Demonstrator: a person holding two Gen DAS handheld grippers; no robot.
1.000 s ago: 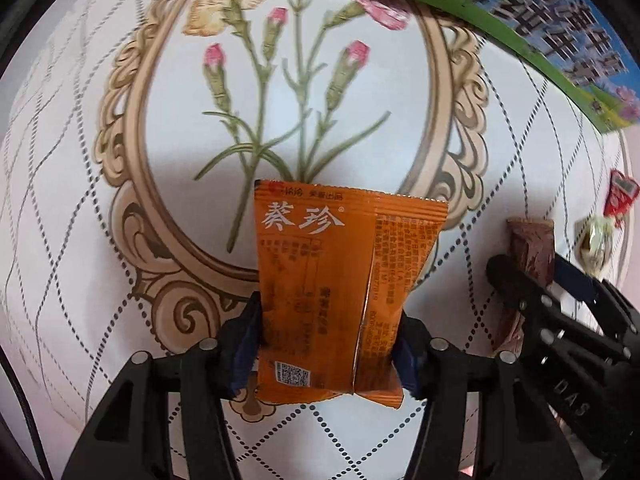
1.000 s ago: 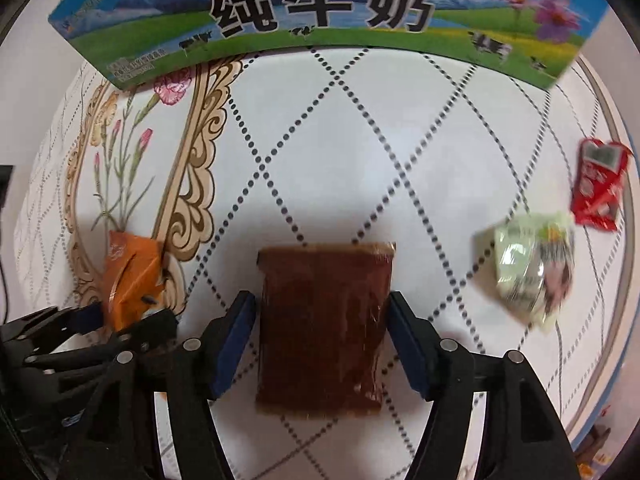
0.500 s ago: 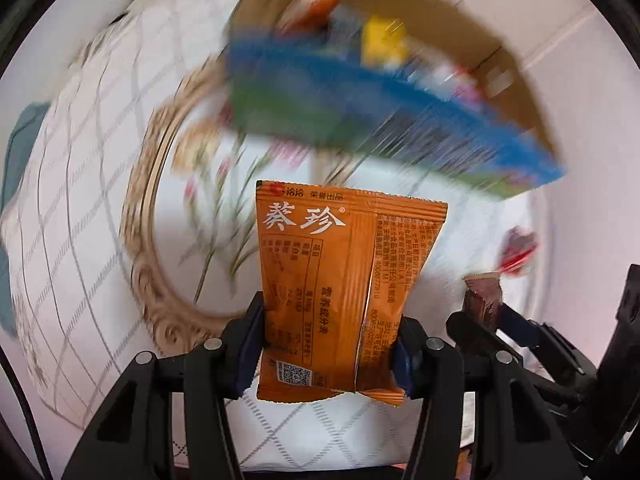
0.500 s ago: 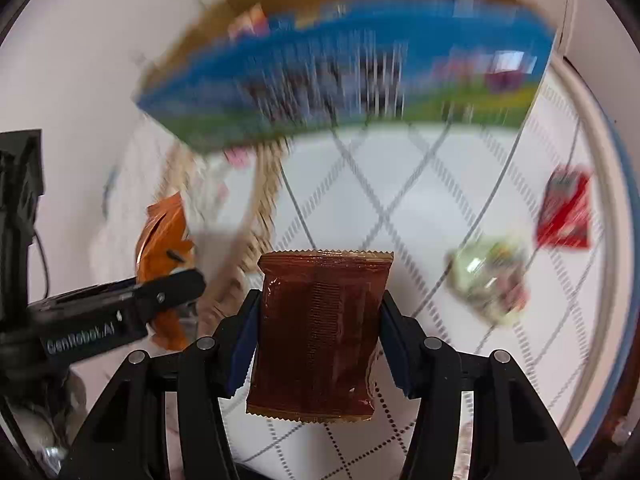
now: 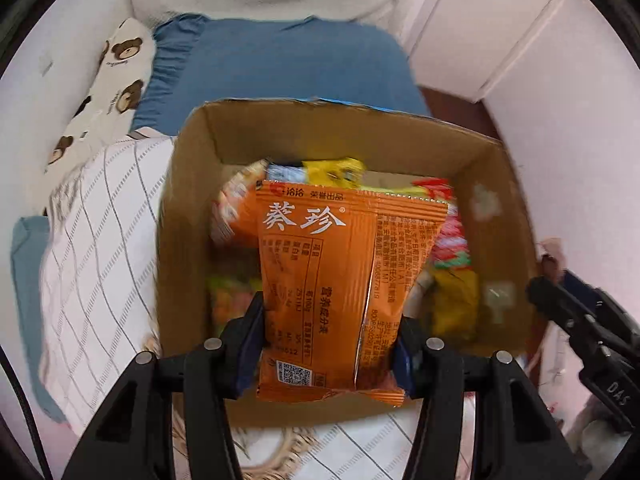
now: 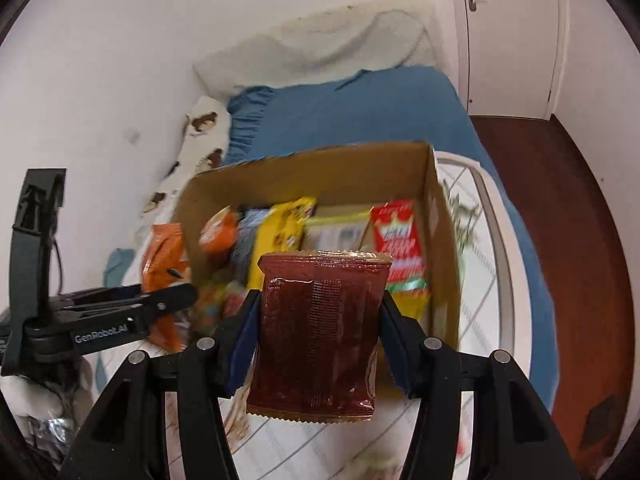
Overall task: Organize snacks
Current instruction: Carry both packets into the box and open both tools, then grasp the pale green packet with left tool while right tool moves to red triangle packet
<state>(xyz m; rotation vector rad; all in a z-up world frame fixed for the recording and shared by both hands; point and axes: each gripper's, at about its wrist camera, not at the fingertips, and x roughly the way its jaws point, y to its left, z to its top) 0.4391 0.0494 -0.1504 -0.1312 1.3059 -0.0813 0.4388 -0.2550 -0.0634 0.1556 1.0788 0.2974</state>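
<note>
From the left wrist we look forward along the left tongs [image 5: 328, 344], tilted down into the open cardboard box [image 5: 192, 200], which fills the middle of the view at close range. From the right wrist we look along the right tongs [image 6: 316, 336] at the same box [image 6: 440, 216] from a little farther back and to its right. Both views share the box, the blue bed [image 5: 280, 64] [image 6: 360, 112] behind it and the white wall. Each view catches the other tongs at its edge.
</note>
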